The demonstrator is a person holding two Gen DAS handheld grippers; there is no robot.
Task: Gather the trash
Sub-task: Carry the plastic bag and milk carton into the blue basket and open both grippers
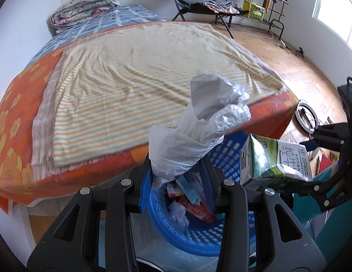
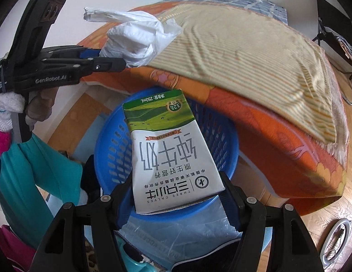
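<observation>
My left gripper (image 1: 178,172) is shut on a crumpled white plastic bag (image 1: 198,127) and holds it above a blue plastic basket (image 1: 223,156). The basket holds several wrappers and scraps (image 1: 189,199). My right gripper (image 2: 176,192) is shut on a green and white milk carton (image 2: 169,149) and holds it over the same basket (image 2: 108,149). The carton also shows in the left wrist view (image 1: 273,158). The left gripper with the bag (image 2: 135,36) shows at the upper left of the right wrist view.
A bed with an orange flowered sheet (image 1: 15,122) and a striped towel (image 1: 135,86) stands right behind the basket. A folded quilt (image 1: 85,6) lies at its far end. A black chair (image 1: 198,0) and a rack stand on the wooden floor beyond.
</observation>
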